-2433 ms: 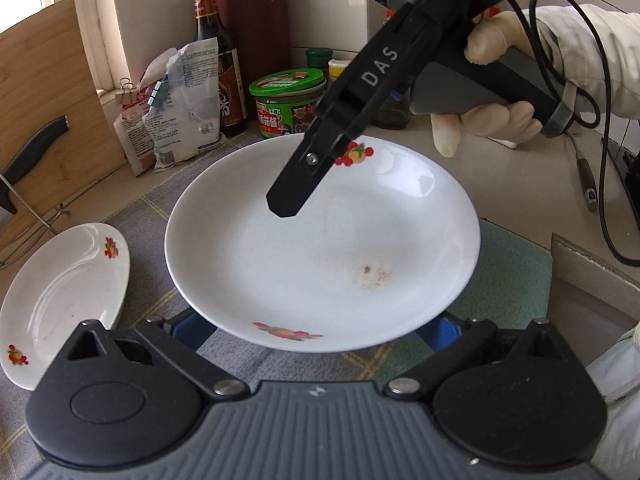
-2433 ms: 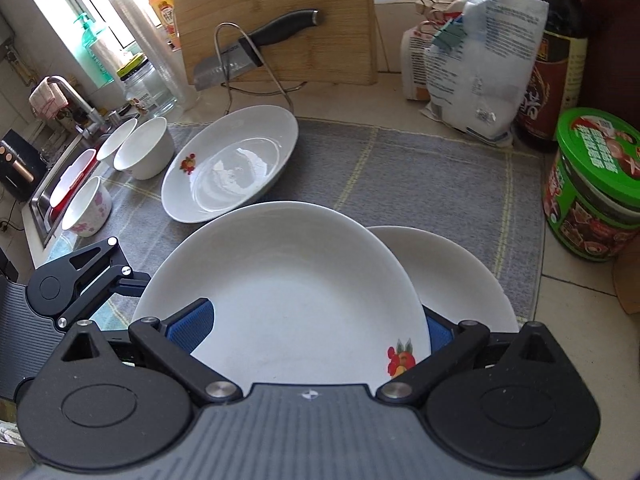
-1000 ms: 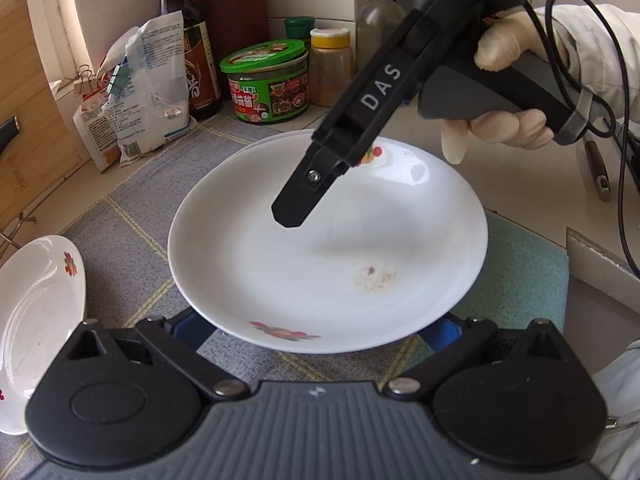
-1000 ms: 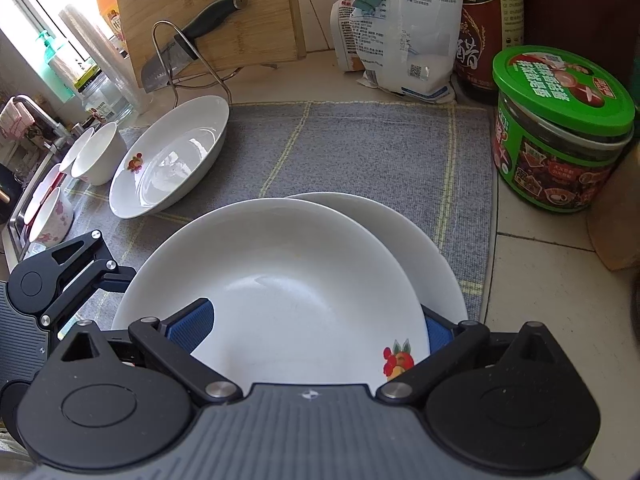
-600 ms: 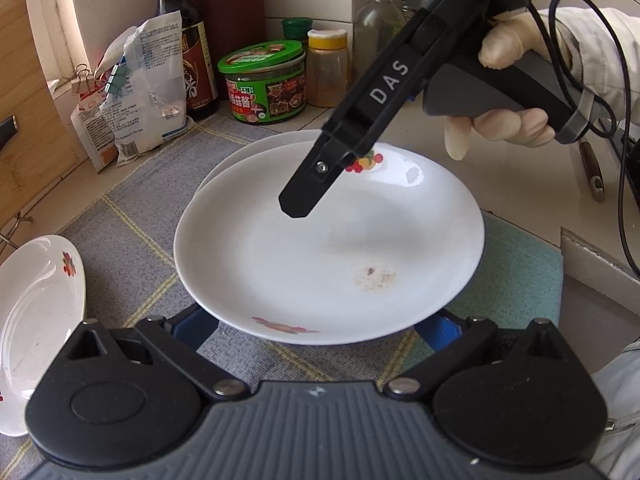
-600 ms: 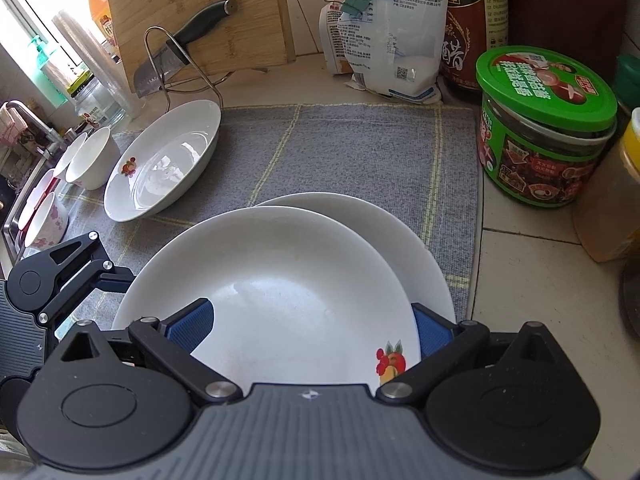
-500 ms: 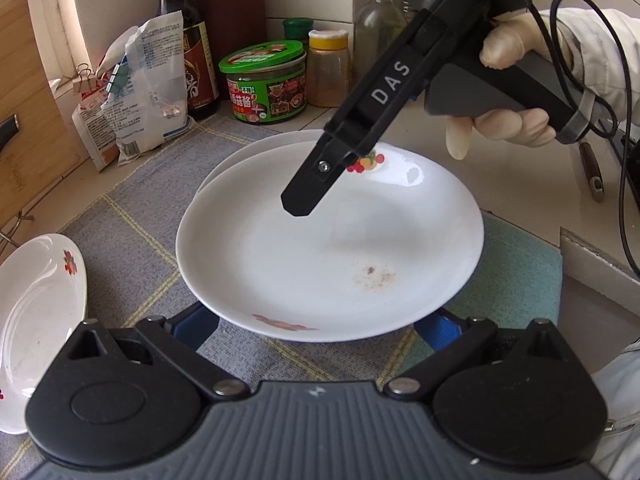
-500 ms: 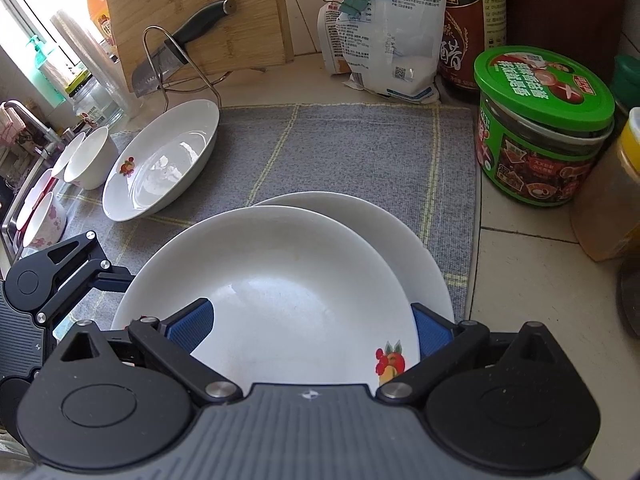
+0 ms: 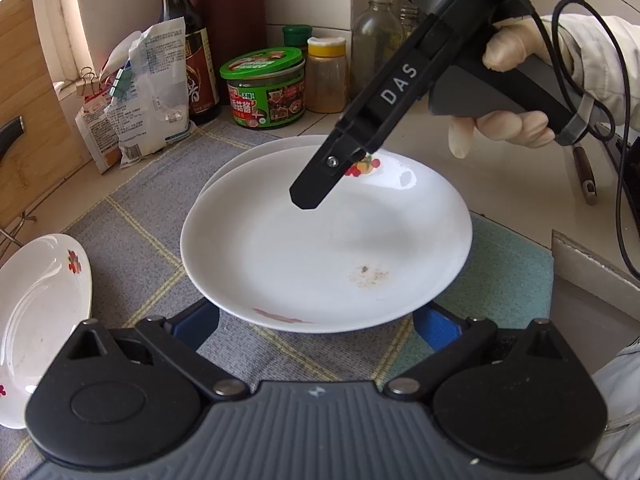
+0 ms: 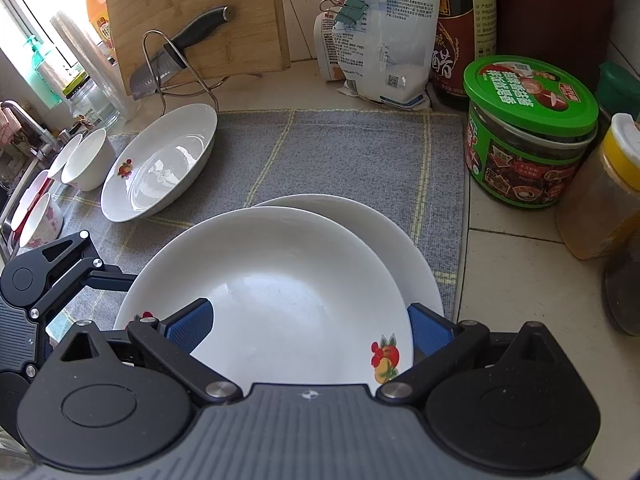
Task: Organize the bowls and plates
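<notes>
the top plate (image 9: 320,248) sits on a second plate (image 10: 360,216) on the grey mat (image 10: 340,152) near the desk's right end, slightly off-centre so the lower rim shows behind it; the right gripper (image 10: 308,332) has its jaws narrowed on the near rim by the fruit print, likely to steady the plate as it settles; the left gripper (image 9: 316,328) has its blue pads either side of the opposite rim, but whether they pinch it i cannot tell; a deep plate (image 10: 160,160) and bowls (image 10: 86,158) wait to the left, probably next to be sorted.
</notes>
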